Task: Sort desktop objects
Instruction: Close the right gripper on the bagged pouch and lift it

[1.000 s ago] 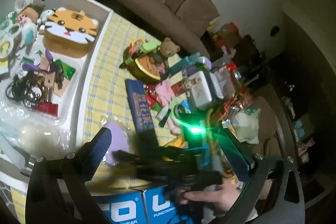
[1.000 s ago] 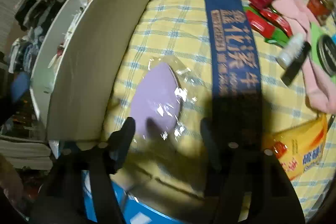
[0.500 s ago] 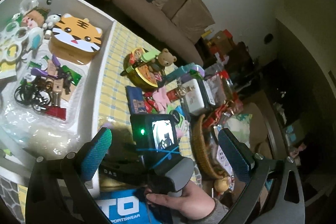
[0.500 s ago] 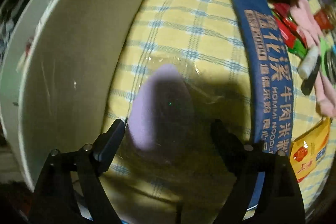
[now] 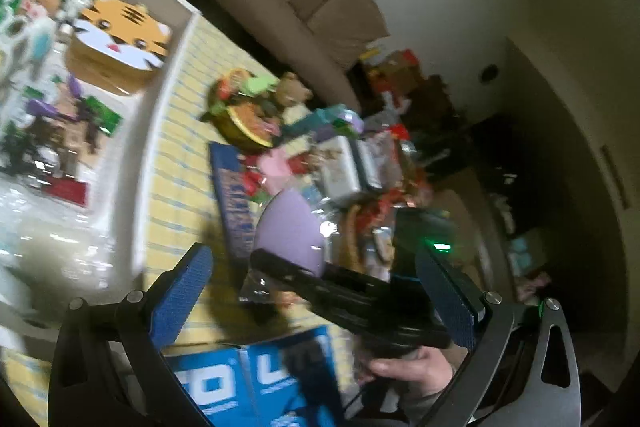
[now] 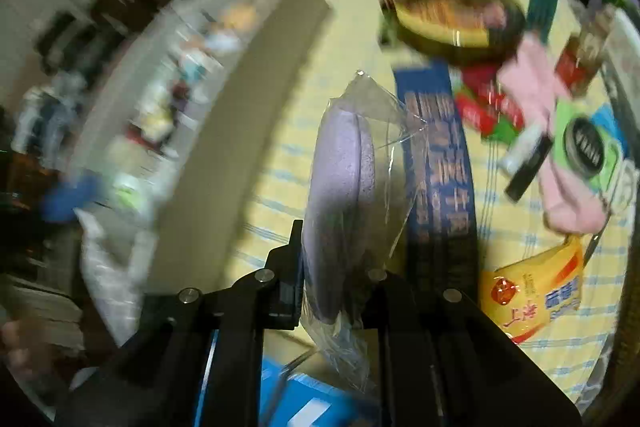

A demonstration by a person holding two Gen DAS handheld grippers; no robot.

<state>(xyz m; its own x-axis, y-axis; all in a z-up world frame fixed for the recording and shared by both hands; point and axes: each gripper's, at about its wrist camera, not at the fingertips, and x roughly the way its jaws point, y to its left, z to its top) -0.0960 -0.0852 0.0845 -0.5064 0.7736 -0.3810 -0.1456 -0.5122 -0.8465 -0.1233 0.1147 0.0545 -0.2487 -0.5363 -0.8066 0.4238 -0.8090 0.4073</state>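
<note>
Tray (image 5: 176, 75): white, upper left of the left wrist view; holds a tiger box (image 5: 120, 35) and small clutter, blurred.
Left gripper (image 5: 320, 291): lower centre of its own view; blue pads wide apart, nothing between them, touching nothing.
Puff (image 6: 340, 195): lilac, in a clear wrapper, centre of the right wrist view; stands on edge, lifted off the yellow checked cloth (image 6: 280, 163); in the left wrist view, centre, above the black gripper body.
Right gripper (image 6: 336, 283): bottom centre of its own view; jaws just closed in, now narrow and clamped on the puff's lower end, wrapper hanging below.
Blue packet (image 6: 436, 179): flat on the cloth, just right of the puff.
Bowl (image 6: 452, 23): upper right, blurred.
Pink cloth (image 6: 560, 147): right side, among small bottles and a round tin (image 6: 584, 147).
Yellow packet (image 6: 536, 287): lower right, on the cloth.
Hand (image 5: 416, 367): lower right of the left wrist view, gripping the right gripper's handle.
</note>
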